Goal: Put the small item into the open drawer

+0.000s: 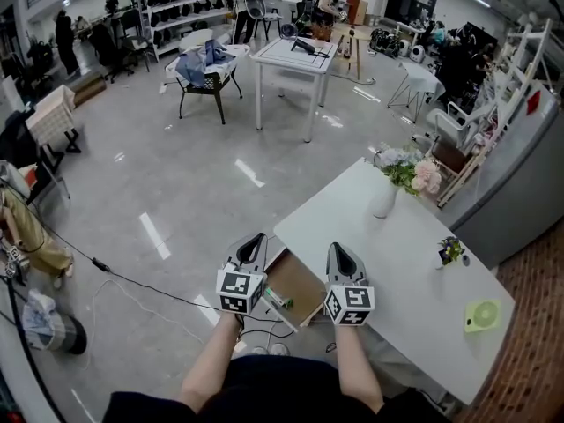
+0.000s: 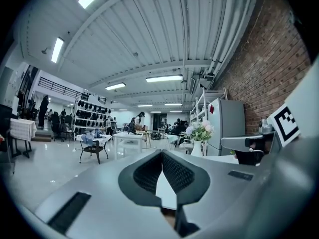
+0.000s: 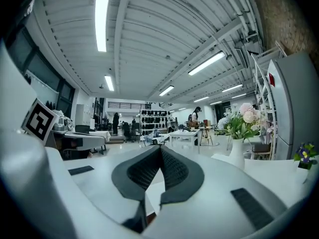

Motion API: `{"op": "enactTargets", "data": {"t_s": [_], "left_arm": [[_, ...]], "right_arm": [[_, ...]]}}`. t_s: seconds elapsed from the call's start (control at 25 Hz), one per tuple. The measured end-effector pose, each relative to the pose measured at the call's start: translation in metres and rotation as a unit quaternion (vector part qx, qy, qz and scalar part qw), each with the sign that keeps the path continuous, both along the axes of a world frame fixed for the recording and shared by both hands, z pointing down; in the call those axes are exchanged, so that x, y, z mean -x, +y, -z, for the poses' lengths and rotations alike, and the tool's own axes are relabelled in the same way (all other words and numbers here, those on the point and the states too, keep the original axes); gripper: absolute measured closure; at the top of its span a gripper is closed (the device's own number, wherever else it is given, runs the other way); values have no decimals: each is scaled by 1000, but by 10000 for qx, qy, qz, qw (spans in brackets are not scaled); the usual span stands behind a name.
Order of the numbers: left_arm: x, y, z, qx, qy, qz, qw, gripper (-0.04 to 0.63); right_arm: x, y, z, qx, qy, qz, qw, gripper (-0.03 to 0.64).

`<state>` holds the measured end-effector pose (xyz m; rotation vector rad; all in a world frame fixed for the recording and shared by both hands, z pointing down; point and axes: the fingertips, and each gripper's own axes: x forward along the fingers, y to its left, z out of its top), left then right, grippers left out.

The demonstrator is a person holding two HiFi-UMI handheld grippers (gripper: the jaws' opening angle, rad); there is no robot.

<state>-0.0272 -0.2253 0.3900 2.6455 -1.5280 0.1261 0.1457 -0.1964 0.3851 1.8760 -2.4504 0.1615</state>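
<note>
The wooden drawer (image 1: 298, 282) stands pulled out from the near left corner of the white table (image 1: 414, 271). A small white and green item (image 1: 278, 299) lies inside it near the front left edge. My left gripper (image 1: 252, 248) hovers over the drawer's left side, fingertips together and nothing between them. My right gripper (image 1: 342, 256) is over the table edge just right of the drawer, also shut and empty. In the left gripper view the left gripper's (image 2: 161, 153) pads meet at the tips. The right gripper view shows the right gripper (image 3: 160, 150) shut the same way.
On the table stand a white vase of flowers (image 1: 385, 199), a small pot of purple flowers (image 1: 451, 251) and a green round object (image 1: 482, 315). A grey fridge (image 1: 529, 183) stands beyond. A black cable (image 1: 132, 280) runs over the floor at left.
</note>
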Motion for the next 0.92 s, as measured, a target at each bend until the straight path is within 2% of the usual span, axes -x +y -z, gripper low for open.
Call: {"op": "enactTargets", "data": {"t_s": [0.92], "left_arm": [[-2,5,-7,55,21,-68,10000,572]], "right_arm": [[1,6,-5,73,4,-53,10000,618]]}}
